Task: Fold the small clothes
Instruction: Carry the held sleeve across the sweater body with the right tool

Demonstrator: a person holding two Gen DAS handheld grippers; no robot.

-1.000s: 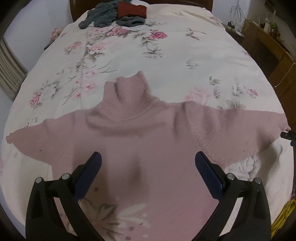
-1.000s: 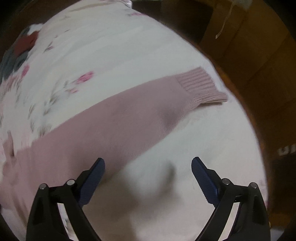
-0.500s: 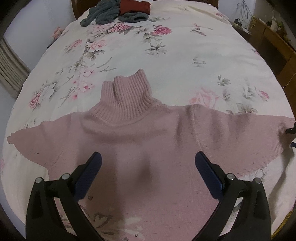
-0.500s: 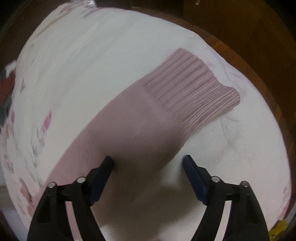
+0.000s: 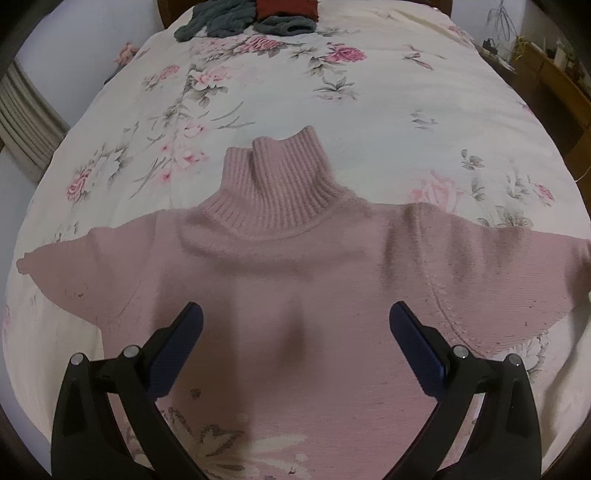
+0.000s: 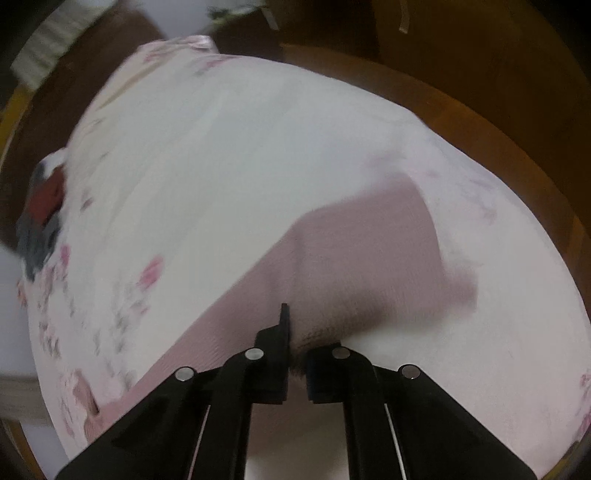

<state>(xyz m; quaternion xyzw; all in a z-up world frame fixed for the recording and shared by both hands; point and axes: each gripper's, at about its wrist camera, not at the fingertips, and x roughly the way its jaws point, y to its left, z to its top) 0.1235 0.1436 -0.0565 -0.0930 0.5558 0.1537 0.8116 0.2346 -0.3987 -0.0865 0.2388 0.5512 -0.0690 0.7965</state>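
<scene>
Pink turtleneck sweater lies flat on the bed, front down or up can't tell, collar away, both sleeves spread out to the sides. R gripper fingers pinched together on the right sleeve edge near the cuff; knit bunched w/ dark crease at the bite. L gripper hovers over sweater chest, fingers wide apart, holding nothing.

Risks: thin bite on sleeve edge, likely to slip when pulled across; may also have caught the bedsheet under it. Body not pinned, so whole sweater could drag.

Bed: cream floral sheet. Grey/red clothes pile at the far end. Wood furniture at right.
</scene>
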